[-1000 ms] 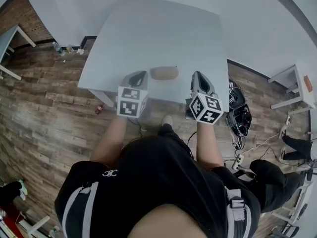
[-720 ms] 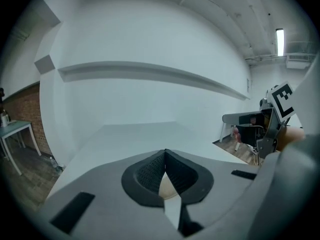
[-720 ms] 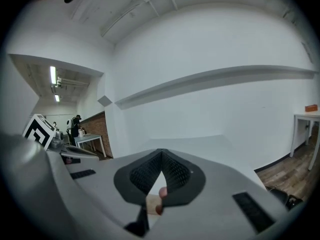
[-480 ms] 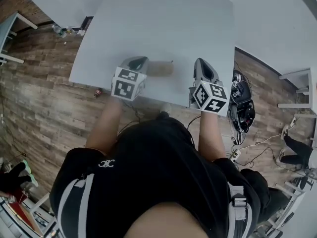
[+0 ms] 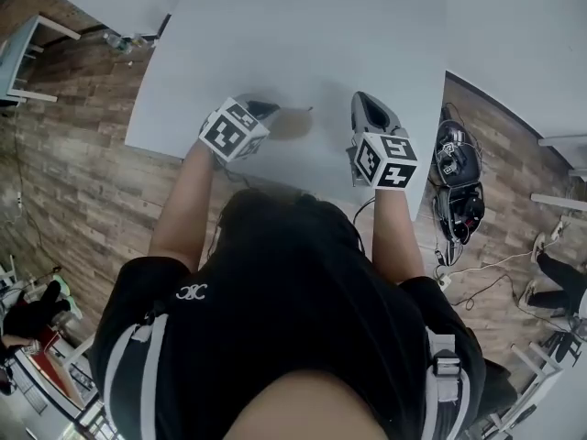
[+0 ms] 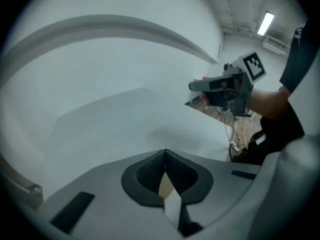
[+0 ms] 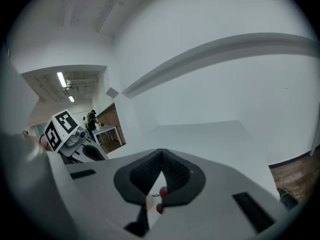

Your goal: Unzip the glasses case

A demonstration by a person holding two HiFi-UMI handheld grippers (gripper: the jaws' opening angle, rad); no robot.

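The tan glasses case (image 5: 295,123) lies on the white table (image 5: 303,35) near its front edge, between my two grippers. My left gripper (image 5: 262,110) hangs over the case's left end and hides part of it. Its jaws (image 6: 165,152) are shut, and only a thin tan sliver (image 6: 165,185) shows in the slit behind the tips. My right gripper (image 5: 361,100) hovers to the right of the case, apart from it. It is shut too (image 7: 161,152), with nothing between its pads. The zipper cannot be made out in any view.
The table's front edge (image 5: 275,177) runs just below both grippers, with wood floor beyond it. Black bags and cables (image 5: 456,168) lie on the floor at the right. A small desk (image 5: 27,49) stands at the far left.
Both grippers have moved forward over the table and lower. The left one has swung in over the case's left end and now covers part of it.
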